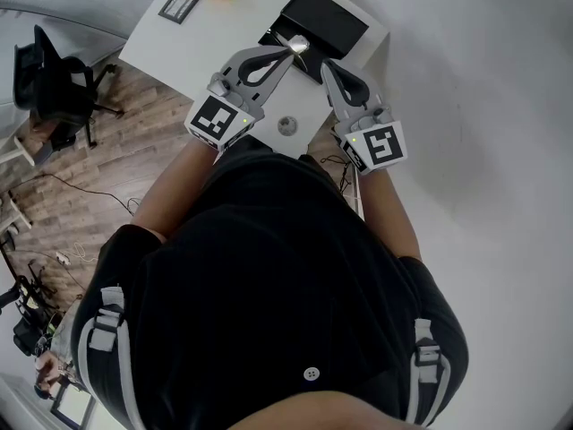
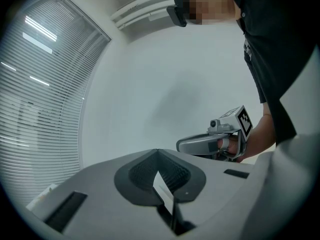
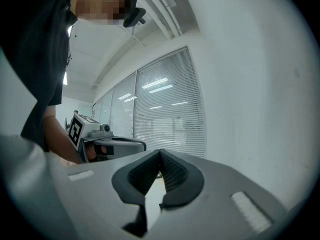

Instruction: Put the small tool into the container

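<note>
Closest in, the person holds both grippers up over the white table (image 1: 201,47), just beside each other. The left gripper (image 1: 291,52) has its jaws pressed together, and a thin, pale, flat thing is pinched between them. I think that is the small tool (image 1: 299,45). It shines at the tip of the jaws in the head view. The right gripper (image 1: 324,64) is closed too, tips touching, with nothing in it. The tool is thin and looks slippery. If the jaws let go even a little, it could slide out and land on the table, not in the box. The two grippers are so near that one could bump the other and knock the tool loose. A little round grey thing (image 1: 286,125) lies on the table below the hands, so a low move could push it. Farther off is the black container (image 1: 327,18), near the edge of the table. The tool seems to hang over its near side. If it is let go too soon, it may hit the rim and bounce away, maybe off the table.
</note>
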Motion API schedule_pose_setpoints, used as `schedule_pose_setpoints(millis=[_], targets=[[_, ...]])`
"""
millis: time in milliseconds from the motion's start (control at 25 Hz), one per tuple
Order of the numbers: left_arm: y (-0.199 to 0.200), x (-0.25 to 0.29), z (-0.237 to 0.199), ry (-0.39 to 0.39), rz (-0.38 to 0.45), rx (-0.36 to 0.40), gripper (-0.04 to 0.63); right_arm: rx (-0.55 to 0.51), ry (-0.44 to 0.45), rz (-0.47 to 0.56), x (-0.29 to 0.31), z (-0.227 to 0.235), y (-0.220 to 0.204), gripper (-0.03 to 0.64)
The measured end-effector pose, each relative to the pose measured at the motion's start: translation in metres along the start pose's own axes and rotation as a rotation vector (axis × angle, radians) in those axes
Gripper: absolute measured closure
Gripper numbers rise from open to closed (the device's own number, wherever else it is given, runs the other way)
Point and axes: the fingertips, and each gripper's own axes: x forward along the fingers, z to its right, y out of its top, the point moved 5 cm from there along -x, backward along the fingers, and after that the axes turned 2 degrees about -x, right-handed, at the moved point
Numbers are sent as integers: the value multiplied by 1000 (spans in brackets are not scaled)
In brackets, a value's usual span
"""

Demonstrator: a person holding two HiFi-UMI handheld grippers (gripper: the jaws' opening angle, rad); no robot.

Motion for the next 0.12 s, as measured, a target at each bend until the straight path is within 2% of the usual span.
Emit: schedule_pose_setpoints(millis=[120], targets=[[0,0,-1,-1,0,-4,588,-6,5,0,1,-1,0,606]])
